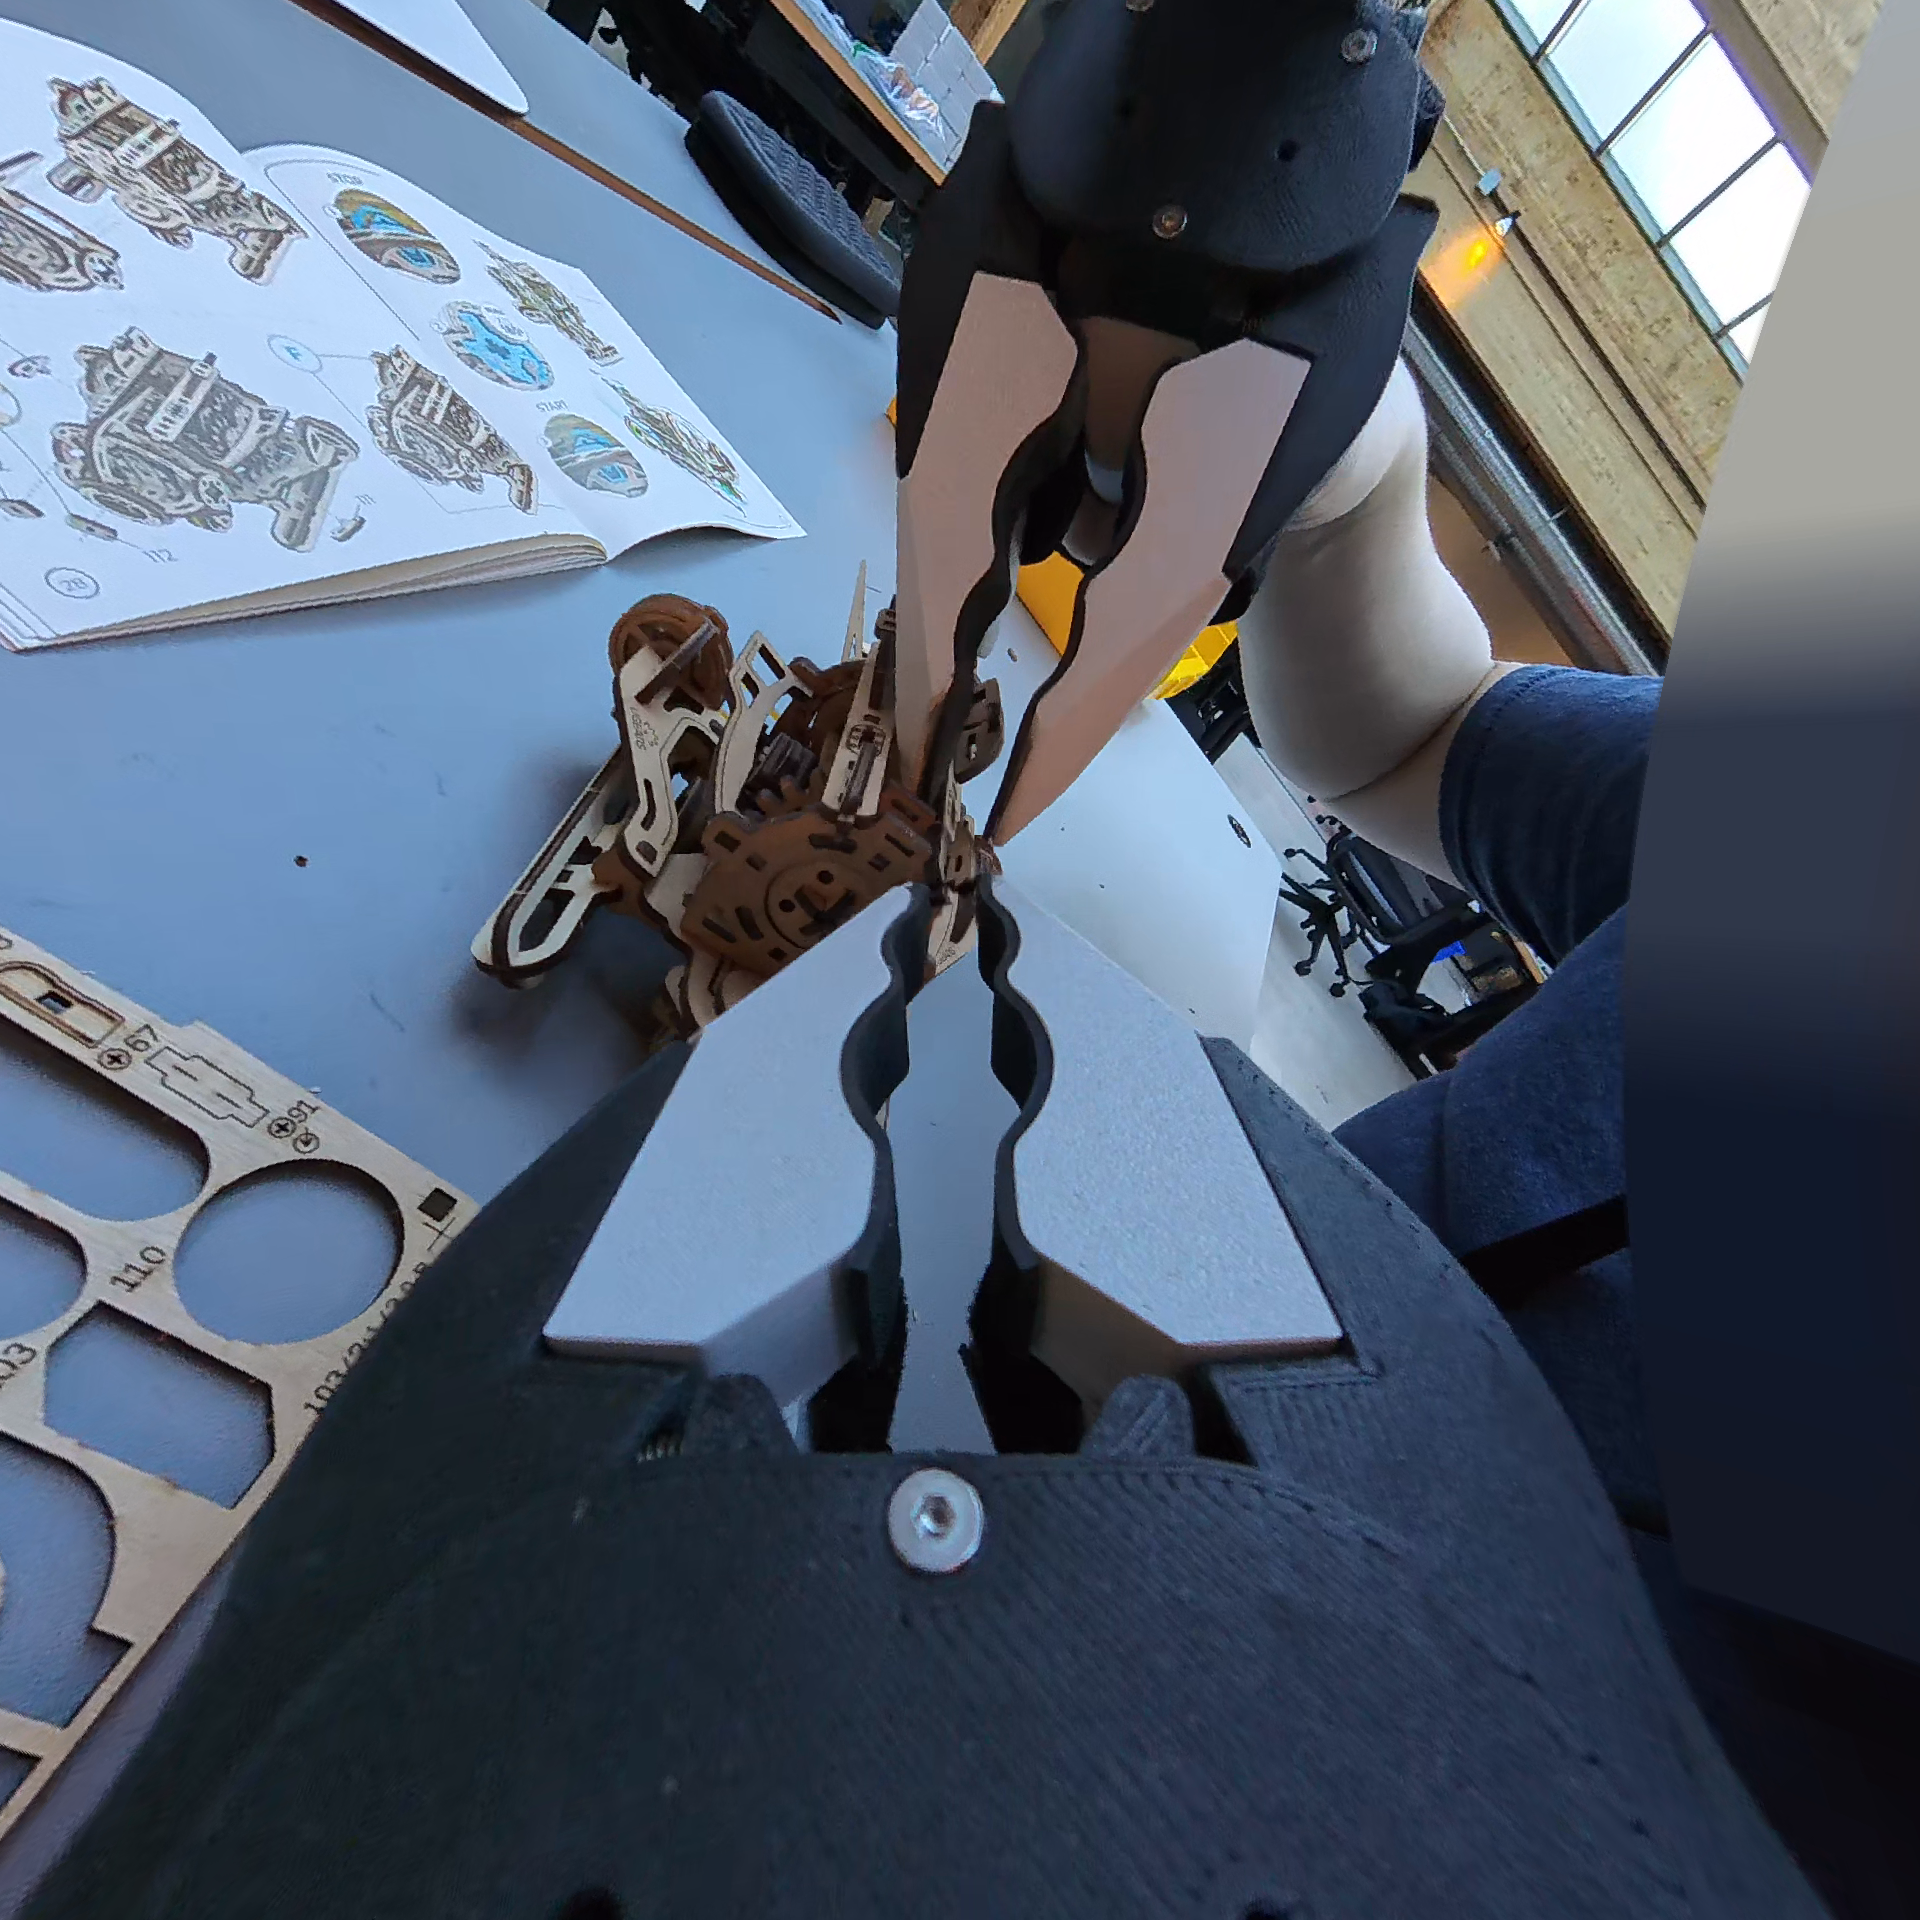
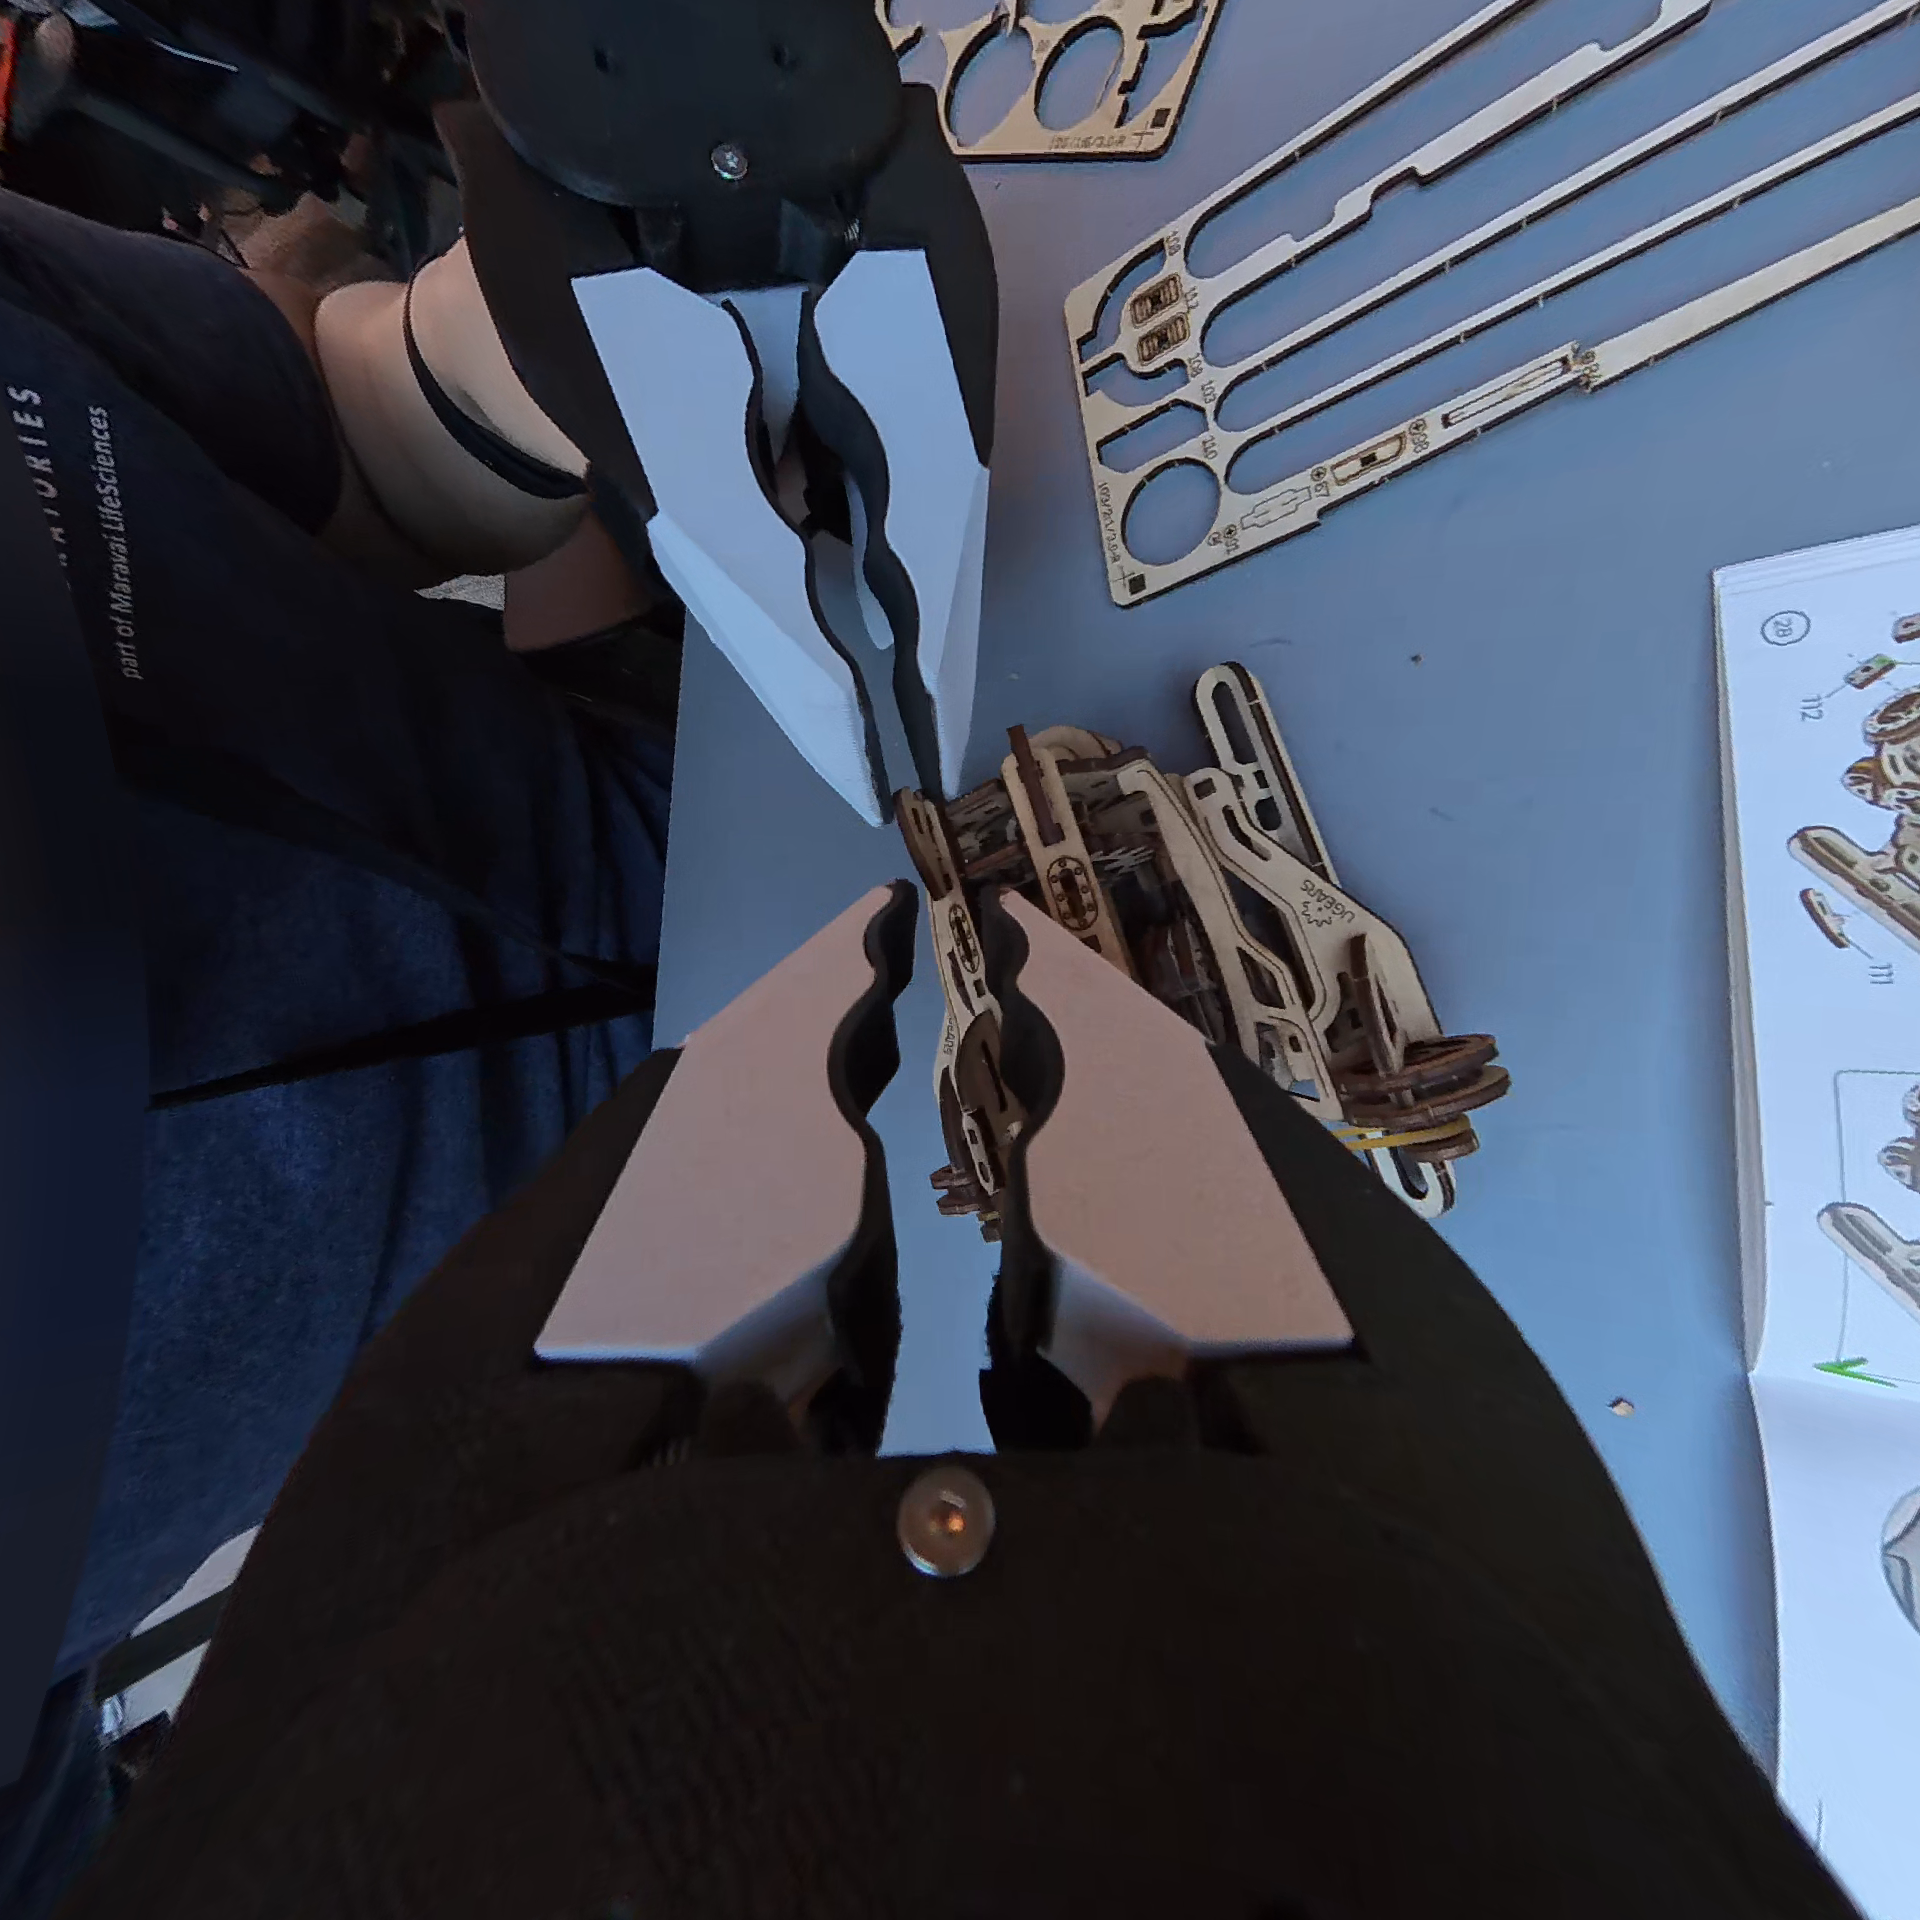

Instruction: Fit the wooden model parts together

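A half-built wooden model (image 1: 748,831) of pale and dark brown laser-cut parts lies on the grey table (image 1: 260,790) near its edge. It also shows in the right wrist view (image 2: 1226,935). My left gripper (image 1: 951,896), with grey fingers, is shut on the model's near end. In the right wrist view the left gripper (image 2: 920,805) comes down from above onto the same end. My right gripper (image 2: 951,914), with pinkish fingers, is closed around a long pale side part (image 2: 961,997) of the model. In the left wrist view the right gripper (image 1: 961,810) meets mine tip to tip.
An open instruction booklet (image 1: 364,416) lies beyond the model; it is at the right in the right wrist view (image 2: 1829,935). Punched-out plywood sheets (image 1: 156,1143) (image 2: 1299,416) lie on the table. The table edge (image 2: 670,831) and a person's arm (image 1: 1351,623) are close by. My two grippers' fingertips are within a few centimetres of each other.
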Motion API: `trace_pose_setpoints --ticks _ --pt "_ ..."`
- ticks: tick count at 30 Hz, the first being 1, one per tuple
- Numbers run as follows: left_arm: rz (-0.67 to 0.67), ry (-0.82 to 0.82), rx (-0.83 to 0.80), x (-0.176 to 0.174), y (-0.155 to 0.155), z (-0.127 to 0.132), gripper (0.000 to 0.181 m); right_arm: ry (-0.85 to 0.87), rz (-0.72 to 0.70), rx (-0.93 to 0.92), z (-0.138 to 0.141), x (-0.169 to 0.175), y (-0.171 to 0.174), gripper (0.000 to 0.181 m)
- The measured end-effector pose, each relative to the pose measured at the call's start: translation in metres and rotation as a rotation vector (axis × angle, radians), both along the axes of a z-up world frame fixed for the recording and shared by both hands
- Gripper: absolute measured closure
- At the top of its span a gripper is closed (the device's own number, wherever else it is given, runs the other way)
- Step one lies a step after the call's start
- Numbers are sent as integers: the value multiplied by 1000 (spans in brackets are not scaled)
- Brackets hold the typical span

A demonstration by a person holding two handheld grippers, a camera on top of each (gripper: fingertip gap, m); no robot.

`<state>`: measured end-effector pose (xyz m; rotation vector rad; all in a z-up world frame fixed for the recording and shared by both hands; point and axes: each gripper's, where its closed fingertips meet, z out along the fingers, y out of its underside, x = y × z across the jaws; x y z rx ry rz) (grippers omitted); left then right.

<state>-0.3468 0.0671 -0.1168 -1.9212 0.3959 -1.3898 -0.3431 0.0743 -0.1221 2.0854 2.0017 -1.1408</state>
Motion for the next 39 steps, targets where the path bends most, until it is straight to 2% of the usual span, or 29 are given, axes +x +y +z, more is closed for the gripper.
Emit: trace_pose_setpoints --ticks 6,10,18,21,24,27,31,35,39 --pt "-6 -113 -68 -1 -1 4 169 1 -4 16 0 1 1 171" --pt "7 -108 -72 -3 0 1 175 -10 -2 72 2 0 3 170" --pt "25 -119 -86 -4 -1 1 173 -57 32 236 8 6 8 169" --pt "39 -146 -103 -6 -2 3 169 10 -8 283 19 5 11 169" --pt "60 -153 -114 -8 -1 3 168 180 -22 318 30 -2 6 170" --pt "78 -161 -121 -9 -1 2 167 360 -5 507 27 -1 4 172" --pt "96 -172 -140 -10 0 -1 164 512 7 767 23 2 3 181" --pt "102 -194 -144 -10 2 2 164 543 70 801 22 -3 -9 176" --pt "106 -212 -149 -8 3 3 163 415 151 890 19 -5 -2 175"
